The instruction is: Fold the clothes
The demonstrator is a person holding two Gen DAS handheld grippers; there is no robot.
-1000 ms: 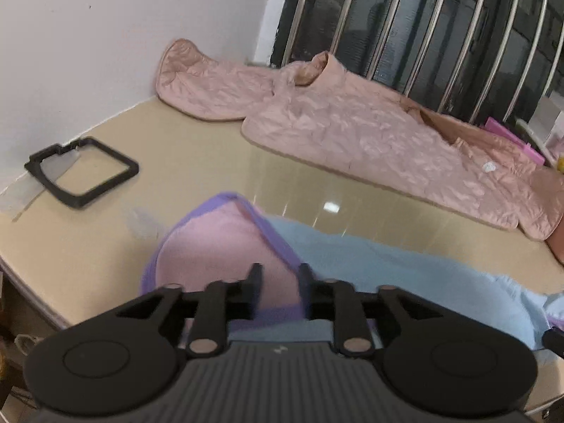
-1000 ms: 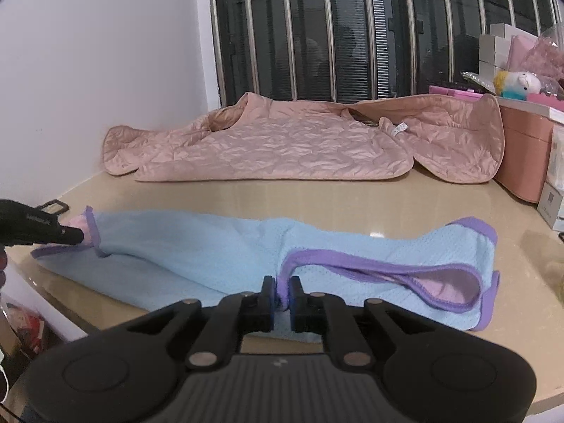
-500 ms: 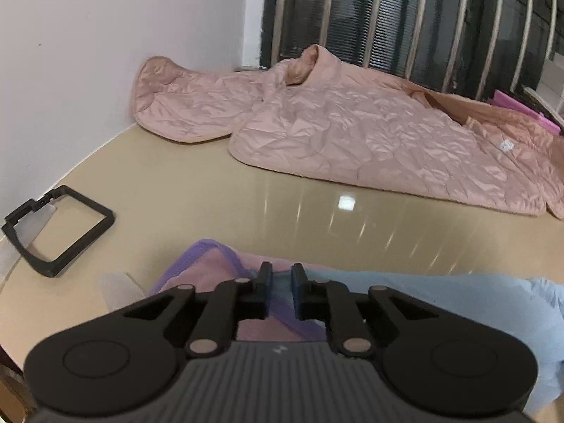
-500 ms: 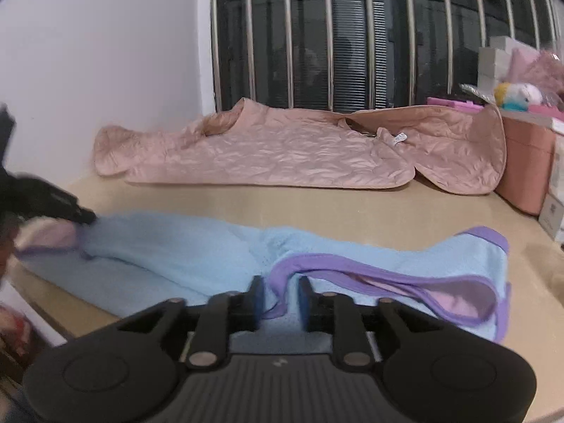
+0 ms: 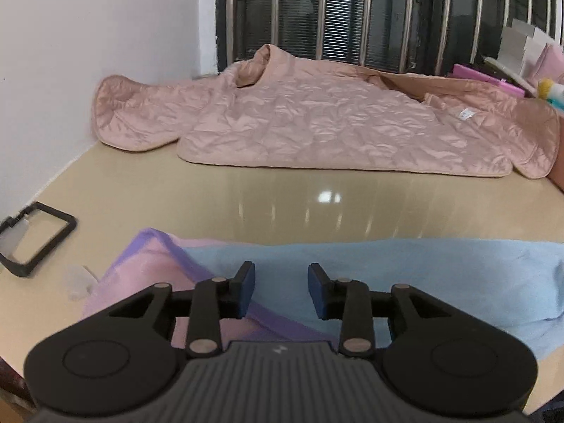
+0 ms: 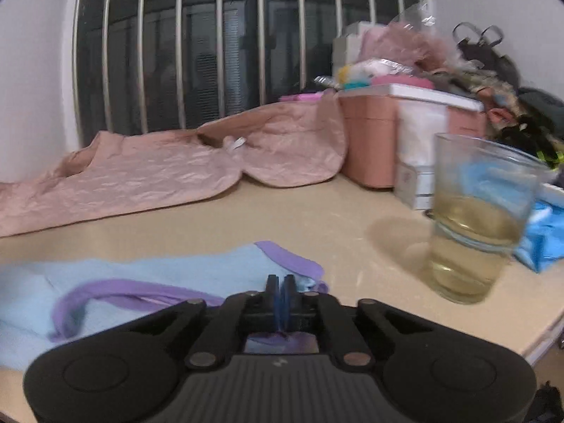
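A light blue garment point(image 5: 405, 278) with purple trim and a pink lining lies flat along the near side of the beige table point(image 5: 282, 194). My left gripper point(image 5: 281, 282) hovers over its left end by the purple hem point(image 5: 183, 264). Its jaws are opening, and the cloth lies under them, not pinched. My right gripper point(image 6: 281, 282) is shut, with its tips together just over the garment's point(image 6: 158, 271) right end by the purple-trimmed corner point(image 6: 292, 261). No cloth shows between its pads.
A pink quilted jacket point(image 5: 317, 127) lies spread at the back under the barred window. A glass of yellowish liquid point(image 6: 472, 218) stands close to the right of my right gripper. Behind it are a pink storage box point(image 6: 370, 141) and clutter. A black frame point(image 5: 35, 236) lies at the table's left edge.
The left jaws, nearly shut on the purple hem before, now stand apart. The right gripper swung right along the garment and closed its jaws, and the glass came into view.
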